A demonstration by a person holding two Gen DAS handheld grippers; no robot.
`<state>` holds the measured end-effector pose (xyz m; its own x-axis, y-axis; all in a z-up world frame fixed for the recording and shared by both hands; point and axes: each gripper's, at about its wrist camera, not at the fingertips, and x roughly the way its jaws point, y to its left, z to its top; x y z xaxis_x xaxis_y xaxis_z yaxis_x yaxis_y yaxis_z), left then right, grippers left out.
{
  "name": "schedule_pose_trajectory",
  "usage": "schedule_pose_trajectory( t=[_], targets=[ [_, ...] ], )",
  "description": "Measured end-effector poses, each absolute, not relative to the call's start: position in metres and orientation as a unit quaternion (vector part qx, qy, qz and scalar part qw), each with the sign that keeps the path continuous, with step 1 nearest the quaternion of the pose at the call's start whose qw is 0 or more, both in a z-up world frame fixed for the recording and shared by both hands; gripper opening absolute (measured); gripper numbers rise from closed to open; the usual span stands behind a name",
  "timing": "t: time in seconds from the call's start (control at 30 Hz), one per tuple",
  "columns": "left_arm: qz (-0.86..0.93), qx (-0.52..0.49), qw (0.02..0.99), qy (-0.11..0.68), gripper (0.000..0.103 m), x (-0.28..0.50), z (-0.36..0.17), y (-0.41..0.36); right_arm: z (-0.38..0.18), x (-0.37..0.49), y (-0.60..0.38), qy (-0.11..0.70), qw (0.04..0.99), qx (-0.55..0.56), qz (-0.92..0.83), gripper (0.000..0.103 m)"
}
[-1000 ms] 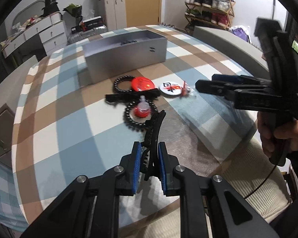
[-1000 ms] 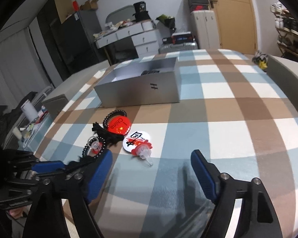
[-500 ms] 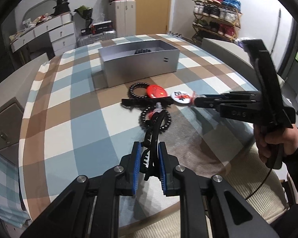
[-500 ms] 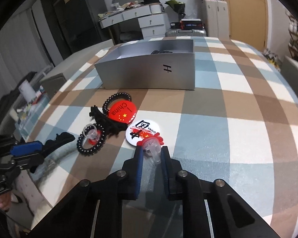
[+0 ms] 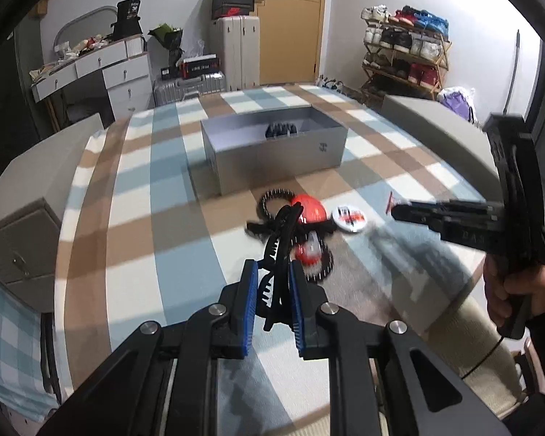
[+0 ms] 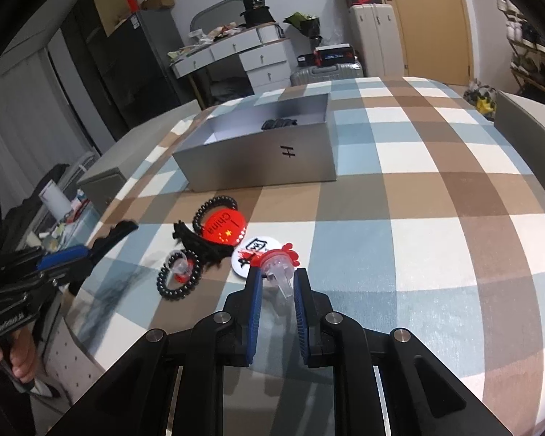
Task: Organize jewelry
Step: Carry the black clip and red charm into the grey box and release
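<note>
- A table under a blue, brown and white checked cloth fills the foreground.
- A white desk with drawers stands against the pale back wall, cluttered on top.
- Suitcases stand beside a wooden door.
- A shoe rack stands at the right wall.
- A dark cabinet carries cardboard boxes.

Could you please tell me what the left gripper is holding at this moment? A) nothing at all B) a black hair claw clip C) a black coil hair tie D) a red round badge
B: in the left wrist view the left gripper has its blue pads closed on the black hair claw clip, whose toothed end sticks out forward above the table.
</note>
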<state>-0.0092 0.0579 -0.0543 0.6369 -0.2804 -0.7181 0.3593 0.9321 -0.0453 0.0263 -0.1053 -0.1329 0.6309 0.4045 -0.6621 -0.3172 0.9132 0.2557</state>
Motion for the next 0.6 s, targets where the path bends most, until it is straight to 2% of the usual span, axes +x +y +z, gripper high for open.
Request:
schedule_pose_trajectory(
  t=[0.33,0.6],
  targets=[
    [-0.171,0.026,0.924,0.342,0.012,0.024,-0.022,0.058,-0.104,0.033,-0.100,0.340,0.915,0.049,0.210,0.016],
    [-0.201,0.048,0.919,0.337,0.012,0.062,-0.009,0.045,-0.076,0.068,-0.096,0.310,0.923,0.049,0.223,0.016]
  ],
)
